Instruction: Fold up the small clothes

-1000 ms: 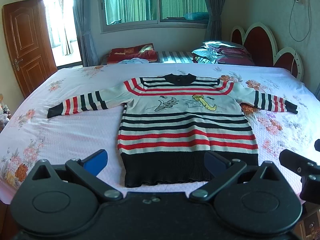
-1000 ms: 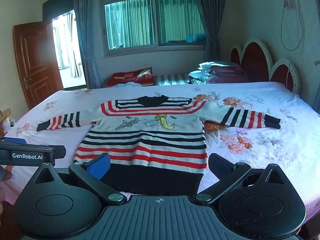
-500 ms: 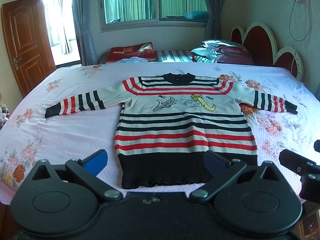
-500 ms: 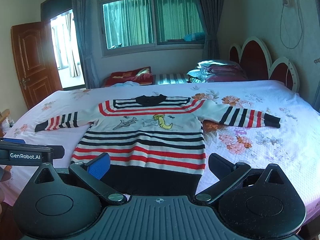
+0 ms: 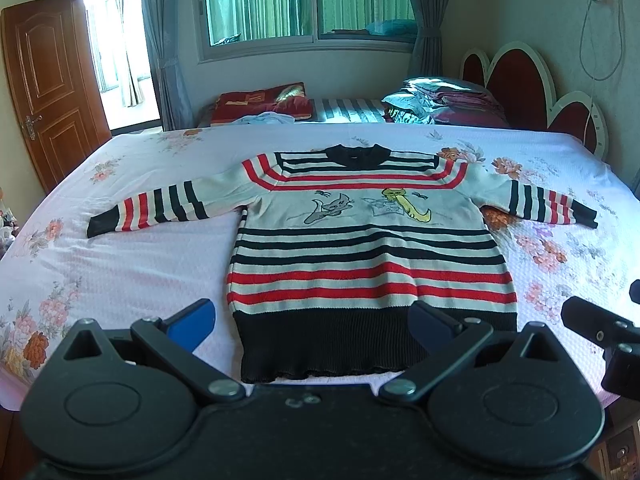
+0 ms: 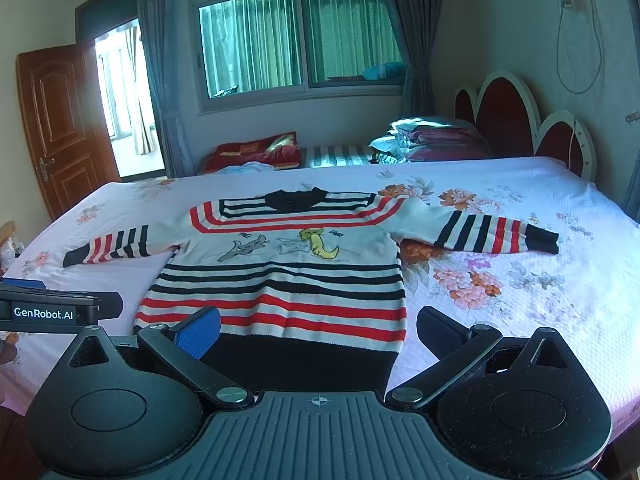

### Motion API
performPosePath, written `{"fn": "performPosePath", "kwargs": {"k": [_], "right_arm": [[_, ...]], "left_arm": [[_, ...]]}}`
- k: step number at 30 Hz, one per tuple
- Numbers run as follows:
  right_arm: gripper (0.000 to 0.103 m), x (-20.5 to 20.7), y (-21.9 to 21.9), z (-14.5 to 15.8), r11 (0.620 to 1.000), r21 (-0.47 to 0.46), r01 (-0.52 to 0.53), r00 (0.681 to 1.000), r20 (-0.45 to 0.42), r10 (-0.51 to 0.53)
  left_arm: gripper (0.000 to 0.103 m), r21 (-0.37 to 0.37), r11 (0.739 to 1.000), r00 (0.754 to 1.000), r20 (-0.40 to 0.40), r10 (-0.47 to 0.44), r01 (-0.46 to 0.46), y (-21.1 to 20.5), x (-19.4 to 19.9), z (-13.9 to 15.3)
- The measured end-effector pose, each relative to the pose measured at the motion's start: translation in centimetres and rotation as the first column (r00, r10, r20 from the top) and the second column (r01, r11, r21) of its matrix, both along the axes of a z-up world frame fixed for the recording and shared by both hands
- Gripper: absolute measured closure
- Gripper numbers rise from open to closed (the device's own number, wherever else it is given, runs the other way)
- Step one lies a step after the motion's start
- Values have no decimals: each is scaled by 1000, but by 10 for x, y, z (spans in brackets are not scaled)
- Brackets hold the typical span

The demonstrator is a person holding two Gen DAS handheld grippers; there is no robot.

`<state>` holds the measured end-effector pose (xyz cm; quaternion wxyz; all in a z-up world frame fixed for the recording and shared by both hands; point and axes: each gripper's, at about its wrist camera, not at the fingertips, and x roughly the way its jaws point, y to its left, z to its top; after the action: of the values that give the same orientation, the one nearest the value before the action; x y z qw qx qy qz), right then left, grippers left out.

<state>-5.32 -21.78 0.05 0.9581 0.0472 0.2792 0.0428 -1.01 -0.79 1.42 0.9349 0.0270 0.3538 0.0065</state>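
A small knitted sweater (image 5: 360, 248) (image 6: 280, 280) with red, black and white stripes and a cartoon print lies flat on the bed, face up, both sleeves spread out sideways. Its black hem (image 5: 328, 344) is nearest to me. My left gripper (image 5: 312, 324) hovers open over the hem's near edge, nothing between its fingers. My right gripper (image 6: 318, 330) is open too, above the hem's right part, holding nothing. The right gripper's body (image 5: 600, 328) shows at the right edge of the left wrist view; the left gripper's body (image 6: 60, 312) shows at the left of the right wrist view.
The bed (image 5: 120, 264) has a pale floral cover. A stack of folded bedding (image 5: 440, 100) and a red cushion (image 5: 260, 104) sit at the far side. A headboard (image 5: 520, 80) stands at the right, a wooden door (image 5: 48, 88) at the left.
Both grippers have drifted slightly, so the sweater sits a little differently in each view. The sweater has not moved and both grippers stay open.
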Motion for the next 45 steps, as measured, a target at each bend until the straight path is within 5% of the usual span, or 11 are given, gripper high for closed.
{"fn": "performPosePath", "kwargs": {"k": [22, 45], "right_arm": [[0, 18, 0, -3, 999, -16, 29, 1000, -5, -29], [0, 80, 3, -21, 994, -29, 101, 994, -34, -102]], "left_arm": [[0, -6, 1000, 1000, -11, 4, -4, -3, 13, -4], [0, -15, 1000, 998, -66, 7, -8, 21, 96, -25]]}}
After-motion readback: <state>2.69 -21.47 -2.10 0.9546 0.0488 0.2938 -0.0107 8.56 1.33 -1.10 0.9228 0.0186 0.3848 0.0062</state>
